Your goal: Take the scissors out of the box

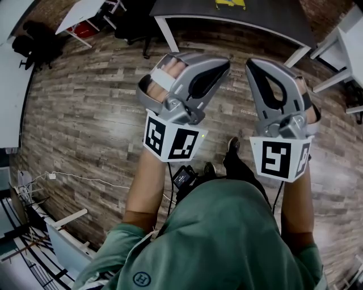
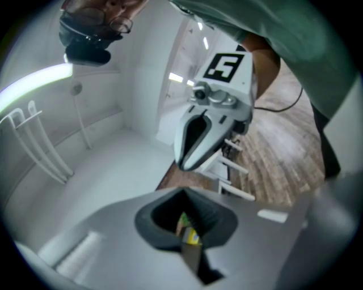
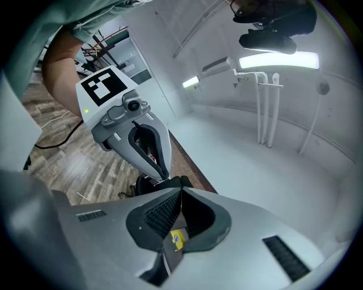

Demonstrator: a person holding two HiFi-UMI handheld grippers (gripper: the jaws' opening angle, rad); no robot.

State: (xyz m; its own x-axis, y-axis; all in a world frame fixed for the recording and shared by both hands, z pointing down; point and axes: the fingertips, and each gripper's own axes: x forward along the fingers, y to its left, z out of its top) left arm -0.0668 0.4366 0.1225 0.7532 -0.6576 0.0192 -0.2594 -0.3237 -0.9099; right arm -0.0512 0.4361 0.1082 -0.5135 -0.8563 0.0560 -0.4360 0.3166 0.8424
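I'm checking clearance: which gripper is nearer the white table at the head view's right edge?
Right. The right gripper sits just left of the white table; the left gripper is farther left, beyond the right one.

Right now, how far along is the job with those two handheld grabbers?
Nothing looks done: no box or scissors shows in any view. In hand: the left gripper and right gripper are shut and empty, held over the wooden floor near a dark table. Left: everything, starting with finding the box.
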